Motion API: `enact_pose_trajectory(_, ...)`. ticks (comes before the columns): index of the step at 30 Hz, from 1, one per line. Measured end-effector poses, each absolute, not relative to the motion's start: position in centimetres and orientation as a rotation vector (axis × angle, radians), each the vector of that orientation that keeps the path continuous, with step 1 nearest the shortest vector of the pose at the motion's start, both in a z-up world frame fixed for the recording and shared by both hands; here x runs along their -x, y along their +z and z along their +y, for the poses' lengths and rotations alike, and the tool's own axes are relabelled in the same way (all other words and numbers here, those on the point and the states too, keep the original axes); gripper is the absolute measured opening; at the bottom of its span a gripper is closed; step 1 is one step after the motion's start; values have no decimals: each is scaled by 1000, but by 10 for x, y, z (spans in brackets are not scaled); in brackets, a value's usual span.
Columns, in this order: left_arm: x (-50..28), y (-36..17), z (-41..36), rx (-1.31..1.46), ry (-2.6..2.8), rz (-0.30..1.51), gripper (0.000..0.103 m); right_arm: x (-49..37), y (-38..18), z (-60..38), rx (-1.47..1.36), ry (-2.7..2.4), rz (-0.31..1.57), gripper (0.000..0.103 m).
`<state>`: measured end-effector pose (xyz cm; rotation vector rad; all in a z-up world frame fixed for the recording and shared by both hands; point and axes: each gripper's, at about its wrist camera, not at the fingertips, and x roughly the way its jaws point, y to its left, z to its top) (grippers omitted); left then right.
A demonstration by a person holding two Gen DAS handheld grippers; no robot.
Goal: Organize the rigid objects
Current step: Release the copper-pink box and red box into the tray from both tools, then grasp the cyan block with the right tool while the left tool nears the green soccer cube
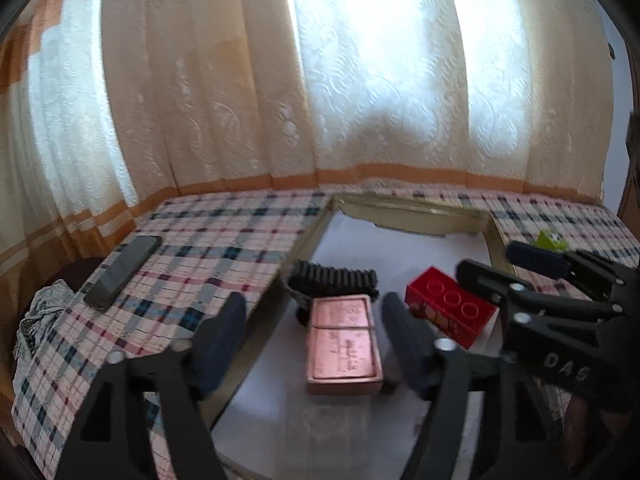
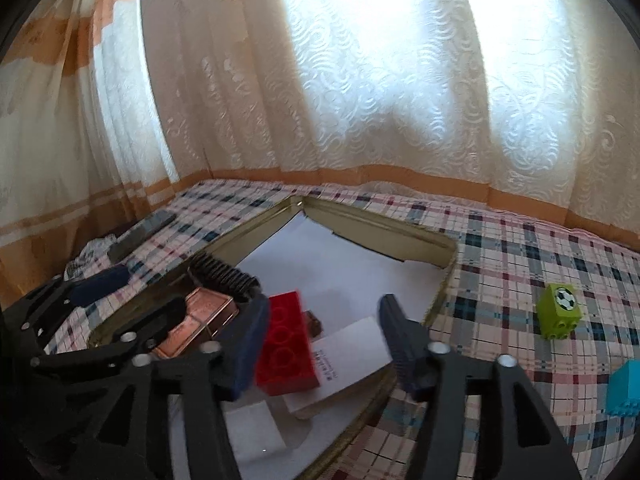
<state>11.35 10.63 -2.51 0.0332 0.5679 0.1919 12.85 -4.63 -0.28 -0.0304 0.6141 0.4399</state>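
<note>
A shallow gold-rimmed tray (image 1: pixel 412 216) with a white floor lies on the plaid cloth. In it are a copper-pink flat box (image 1: pixel 344 344), a black ribbed comb-like piece (image 1: pixel 332 280) and a red three-stud brick (image 1: pixel 452 308). My left gripper (image 1: pixel 314 300) is open and straddles the pink box, with its pads clear of the box's sides. My right gripper (image 2: pixel 325 300) is open over the tray; the red brick (image 2: pixel 288 352) rests on a white card (image 2: pixel 352 356), close against its left finger. Each gripper shows in the other's view: the right gripper (image 1: pixel 488 258), the left gripper (image 2: pixel 152 288).
On the cloth to the right of the tray stand a green block with a football print (image 2: pixel 560 312) and a cyan block (image 2: pixel 624 388). A dark phone (image 1: pixel 124 272) lies on the cloth at the left. A small brown object (image 2: pixel 314 322) sits by the brick. Curtains hang behind.
</note>
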Motion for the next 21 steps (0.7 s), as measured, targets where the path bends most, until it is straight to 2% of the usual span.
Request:
enact_pose_trajectory(2, -109, -21, 107, -31, 195, 553, 89, -125, 1, -54, 8, 441, 598, 71)
enact_pose_trajectory(5, -104, -15, 105, -23, 195, 529, 98, -117, 7, -66, -1, 418, 570, 72)
enact_pose_trajectory(21, -112, -19, 1, -33, 6, 575, 102, -93, 11, -171, 41, 98, 525, 74)
